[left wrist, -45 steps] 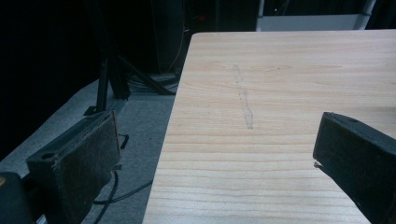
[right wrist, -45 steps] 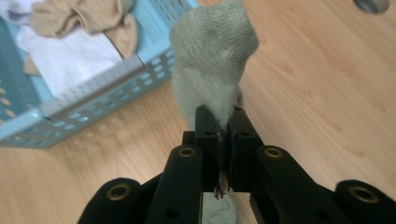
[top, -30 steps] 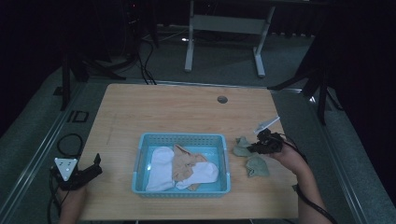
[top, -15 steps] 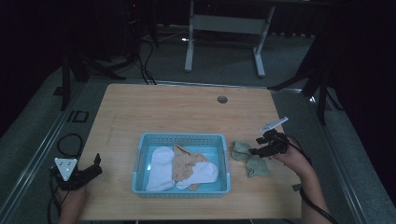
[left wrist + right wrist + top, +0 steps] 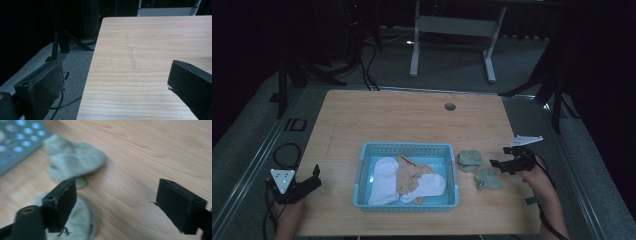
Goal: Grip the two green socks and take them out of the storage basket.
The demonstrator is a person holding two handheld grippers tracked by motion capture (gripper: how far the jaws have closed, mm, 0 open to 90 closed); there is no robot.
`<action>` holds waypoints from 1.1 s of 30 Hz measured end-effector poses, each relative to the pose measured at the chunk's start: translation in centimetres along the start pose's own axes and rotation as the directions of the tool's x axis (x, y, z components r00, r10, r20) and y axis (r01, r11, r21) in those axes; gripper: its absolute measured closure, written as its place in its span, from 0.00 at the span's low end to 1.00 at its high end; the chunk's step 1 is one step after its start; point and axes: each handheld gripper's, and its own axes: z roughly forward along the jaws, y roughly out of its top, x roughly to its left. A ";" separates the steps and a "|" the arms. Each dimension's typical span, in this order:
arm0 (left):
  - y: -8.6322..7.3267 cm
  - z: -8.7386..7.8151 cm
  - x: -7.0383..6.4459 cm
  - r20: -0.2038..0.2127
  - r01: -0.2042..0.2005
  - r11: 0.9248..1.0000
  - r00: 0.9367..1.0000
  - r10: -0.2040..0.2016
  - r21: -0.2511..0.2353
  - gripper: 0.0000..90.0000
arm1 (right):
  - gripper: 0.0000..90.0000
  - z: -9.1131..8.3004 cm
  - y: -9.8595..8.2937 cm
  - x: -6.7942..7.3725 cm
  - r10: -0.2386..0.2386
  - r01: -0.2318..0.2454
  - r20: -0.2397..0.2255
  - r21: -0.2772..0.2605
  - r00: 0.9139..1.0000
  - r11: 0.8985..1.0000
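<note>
On the right side of the table, just beyond the blue basket, I see two grey-green socks: one lies against the basket's right wall, the other sits nearer to me and slightly further right. My right gripper hovers just right of them, jaws spread wide and holding nothing. The right gripper view adds what the high view cannot: the nearer sock lies partly under the left jaw, the farther sock beyond it, with the basket's perforated wall at the far left. Inside the basket the high view shows white socks and a tan one heaped together.

At the near left corner, my left gripper rests at the table edge, jaws parted and empty; its own view shows bare wood and a faint scratch.

Compared with a second ago, my right gripper has pulled back rightward off the socks, and both now lie free on the wood. My left gripper has not moved.
</note>
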 end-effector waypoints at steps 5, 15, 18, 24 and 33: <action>0.0 0.0 0.0 0.000 -0.001 1.000 1.000 0.001 0.002 0.00 | 0.15 -0.2 -1.9 -1.1 0.069 -0.068 0.027 -0.024 0.997 0.997; 0.0 0.0 0.0 -0.001 0.000 1.000 1.000 0.000 0.001 0.00 | 0.15 0.2 -4.3 -1.6 0.162 -0.157 0.111 -0.052 0.981 0.986; 0.0 0.0 0.0 0.000 0.000 1.000 1.000 0.000 0.001 0.00 | 0.15 0.2 -4.6 -1.7 0.184 -0.177 0.118 -0.064 0.976 0.982; 0.0 0.0 0.0 0.000 0.000 1.000 1.000 0.000 0.002 0.00 | 0.15 0.0 -5.5 -1.7 0.222 -0.209 0.115 -0.111 0.968 0.972; 0.0 0.0 0.0 0.001 0.000 1.000 1.000 0.000 0.003 0.00 | 0.15 -0.3 -6.1 -1.9 0.247 -0.228 0.118 -0.153 0.962 0.962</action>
